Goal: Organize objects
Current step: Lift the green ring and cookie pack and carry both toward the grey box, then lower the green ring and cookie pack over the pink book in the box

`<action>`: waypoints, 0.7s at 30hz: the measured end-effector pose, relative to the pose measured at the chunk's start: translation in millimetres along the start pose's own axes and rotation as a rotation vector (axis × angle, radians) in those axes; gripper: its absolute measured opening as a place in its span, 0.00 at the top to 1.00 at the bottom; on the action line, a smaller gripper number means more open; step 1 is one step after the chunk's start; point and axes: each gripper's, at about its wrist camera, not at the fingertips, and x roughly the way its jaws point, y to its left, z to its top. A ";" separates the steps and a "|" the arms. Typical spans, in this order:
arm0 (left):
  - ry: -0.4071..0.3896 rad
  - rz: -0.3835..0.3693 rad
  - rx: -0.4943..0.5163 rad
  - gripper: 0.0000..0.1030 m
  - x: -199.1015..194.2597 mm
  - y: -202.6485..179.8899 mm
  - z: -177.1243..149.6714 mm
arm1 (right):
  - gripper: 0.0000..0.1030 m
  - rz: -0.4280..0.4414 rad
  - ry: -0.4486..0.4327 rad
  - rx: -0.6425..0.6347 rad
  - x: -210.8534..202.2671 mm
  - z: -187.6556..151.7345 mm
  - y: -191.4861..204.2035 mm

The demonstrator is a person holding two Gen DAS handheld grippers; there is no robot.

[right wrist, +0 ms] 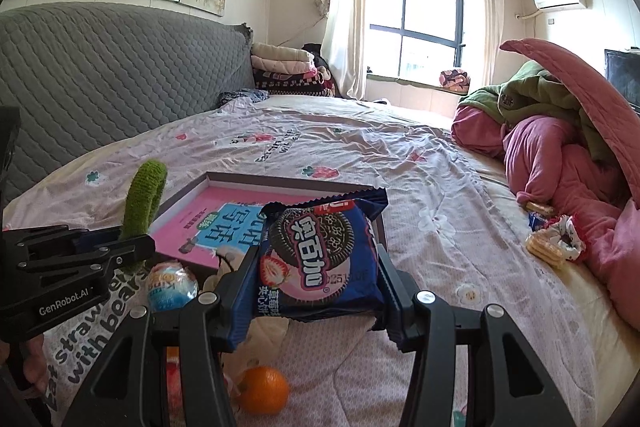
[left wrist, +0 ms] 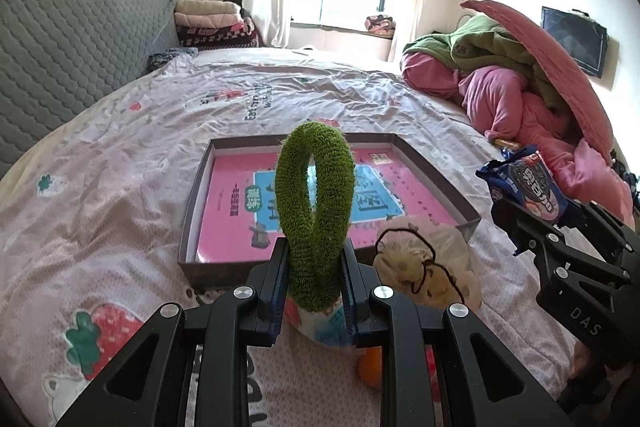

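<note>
One shallow grey box (left wrist: 436,179) with a pink and blue booklet (left wrist: 236,195) flat on its floor lies on the bed sheet (left wrist: 120,155), nearer the foot edge than the grey quilted headboard (left wrist: 72,39). The left gripper (left wrist: 314,279) is clamped on one fuzzy green ring (left wrist: 316,211), which stands upright between its pads above the box's near wall. The right gripper (right wrist: 316,279) grasps one blue cookie packet (right wrist: 320,259), held over the box's near right corner, its jaws pressing both side edges of the pack.

Loose things crowd the sheet just before the box's near wall: one cream plush toy with a black cord (left wrist: 424,267), one round wrapped ball (right wrist: 172,285) at the box's near left corner in the right wrist view, and one orange (right wrist: 264,389) closer to the bed's near edge, partly behind the gripper frames. By the right edge of the bed, against a heap of pink and green bedding (right wrist: 560,155), lie two packs of biscuits (right wrist: 546,249) and one frilly scrunchie (right wrist: 568,237). Folded blankets (right wrist: 288,67) are stacked beside the headboard.
</note>
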 end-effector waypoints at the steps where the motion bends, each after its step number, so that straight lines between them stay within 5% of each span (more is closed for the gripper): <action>1: -0.003 -0.001 0.000 0.77 0.5 1.1 1.3 | 0.49 -0.002 -0.005 0.000 0.9 1.6 -0.4; 21: 0.008 -0.001 -0.041 0.77 18.1 18.5 19.9 | 0.49 -0.029 -0.018 -0.003 18.7 16.3 -8.3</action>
